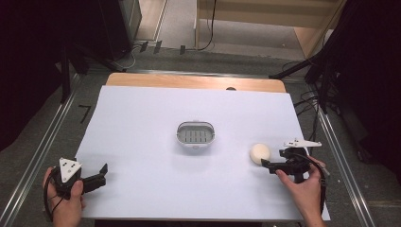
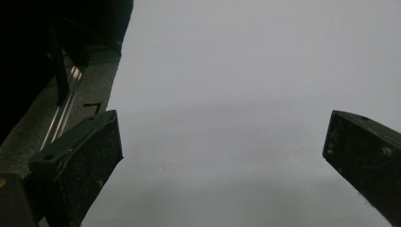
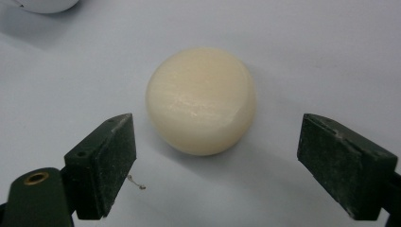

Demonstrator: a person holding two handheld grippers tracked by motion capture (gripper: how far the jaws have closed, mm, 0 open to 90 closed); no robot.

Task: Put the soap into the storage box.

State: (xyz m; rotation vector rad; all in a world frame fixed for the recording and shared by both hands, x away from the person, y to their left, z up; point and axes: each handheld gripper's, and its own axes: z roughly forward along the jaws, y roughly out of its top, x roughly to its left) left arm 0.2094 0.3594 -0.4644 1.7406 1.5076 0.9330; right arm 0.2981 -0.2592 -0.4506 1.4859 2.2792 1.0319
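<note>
- A table covered with a pale sheet is being shown from the high view, with grey floor, metal rails and dark curtains around it and a strip of bare wood at its far edge.
- A small grey-and-white slotted dish is being seen standing near the middle of the sheet, well apart from both hands.
- A round cream-coloured soap bar is being seen lying flat on the sheet to the right of the dish, near the right edge.
- The right gripper is being held low at the near right, its jaws being kept apart and pointed at the soap bar.
- In the right gripper view the soap bar is being shown just ahead of the two spread pads, neither of which is being pressed against it.
- The left gripper is being held at the near left corner, well apart from everything else.
- In the left gripper view its jaws are being shown wide apart with only bare sheet between them.
</note>
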